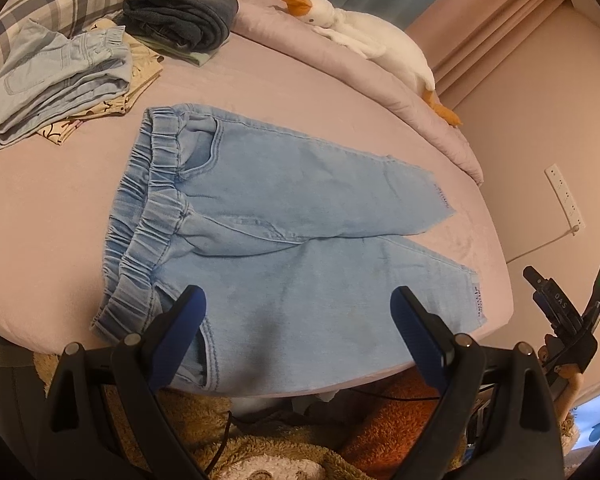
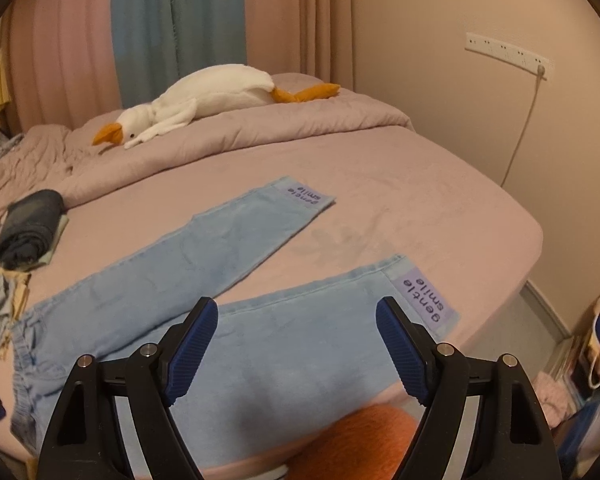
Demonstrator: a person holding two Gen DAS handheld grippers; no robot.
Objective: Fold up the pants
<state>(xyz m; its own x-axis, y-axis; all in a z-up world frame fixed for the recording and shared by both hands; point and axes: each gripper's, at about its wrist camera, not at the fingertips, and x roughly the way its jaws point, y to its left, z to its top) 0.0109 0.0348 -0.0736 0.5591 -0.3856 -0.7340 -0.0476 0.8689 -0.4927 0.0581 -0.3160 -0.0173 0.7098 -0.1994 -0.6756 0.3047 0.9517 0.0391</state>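
Observation:
Light blue denim pants [image 1: 284, 232] lie flat on the pink bed, elastic waistband to the left, both legs spread apart toward the right. My left gripper [image 1: 298, 300] hovers open over the near leg, close to the waistband and the bed's front edge, with nothing between its blue pads. In the right wrist view the pants [image 2: 204, 264] show their two hems with lilac labels. Above the near leg, my right gripper [image 2: 296, 312] stands open and holds nothing. The right gripper also shows at the far right of the left wrist view [image 1: 568, 308].
Folded clothes are stacked at the back left: a pale denim pile [image 1: 56, 80] and a dark bundle [image 1: 180, 8]. A white plush goose [image 2: 204, 100] lies on the rumpled duvet [image 2: 260, 132] at the back. The wall with a power strip [image 2: 508, 54] is on the right.

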